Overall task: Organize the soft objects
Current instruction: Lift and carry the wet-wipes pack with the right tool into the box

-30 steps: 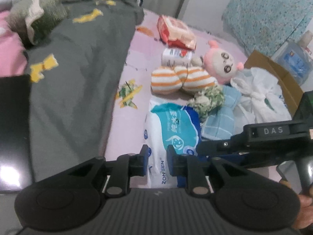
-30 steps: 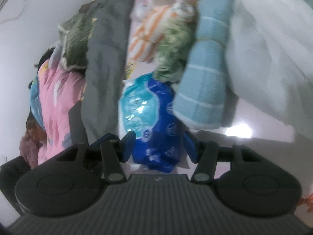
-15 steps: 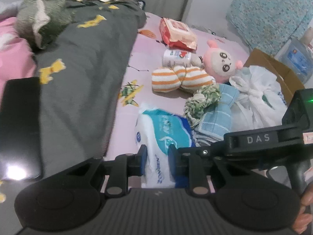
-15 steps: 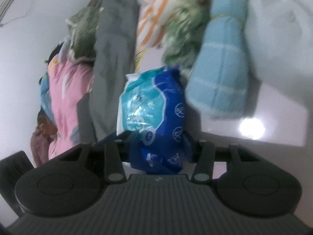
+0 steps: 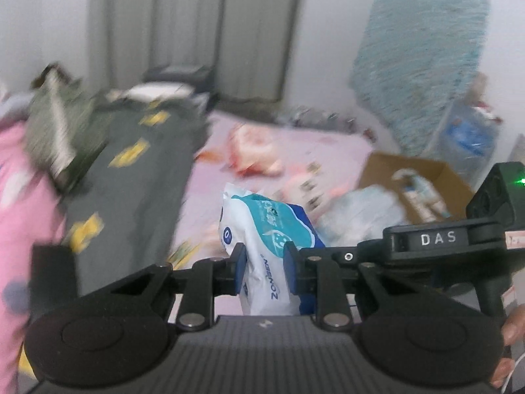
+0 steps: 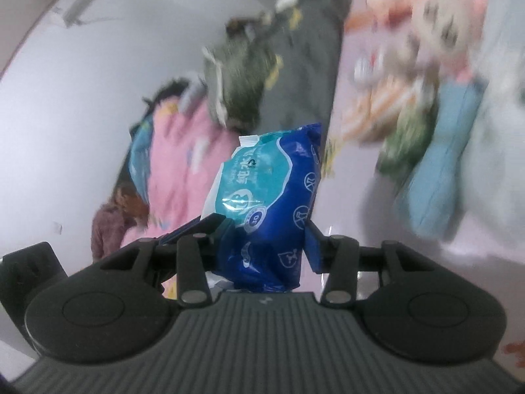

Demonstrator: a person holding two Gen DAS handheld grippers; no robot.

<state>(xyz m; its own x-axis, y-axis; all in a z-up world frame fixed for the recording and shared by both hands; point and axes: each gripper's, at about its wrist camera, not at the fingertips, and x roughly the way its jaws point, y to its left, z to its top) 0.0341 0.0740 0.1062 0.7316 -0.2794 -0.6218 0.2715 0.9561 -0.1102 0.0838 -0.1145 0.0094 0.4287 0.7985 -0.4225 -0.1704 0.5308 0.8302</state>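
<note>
A soft pack of wet wipes (image 5: pixel 272 223), white, teal and dark blue, hangs in the air above the pink bed (image 5: pixel 295 151). My left gripper (image 5: pixel 264 262) pinches its white printed side; the jaws are opening slightly, with the pads still on the pack. In the right wrist view the same wipes pack (image 6: pixel 262 177) stands up between the pads of my right gripper (image 6: pixel 265 239), which is shut on its dark blue end. The right tool's black body (image 5: pixel 436 239) reaches in from the right in the left wrist view. Both views are blurred by motion.
A grey blanket with yellow patches (image 5: pixel 124 177) covers the left of the bed, beside a pink quilt (image 6: pixel 183 164). An open cardboard box (image 5: pixel 423 177) and a white plastic bag (image 5: pixel 361 210) sit to the right. A light blue towel (image 6: pixel 439 164) and green cloth (image 6: pixel 407 144) lie on the sheet.
The right gripper closed on the pack's blue end. Both grippers then rose together, and the pack came up off the bed with them.
</note>
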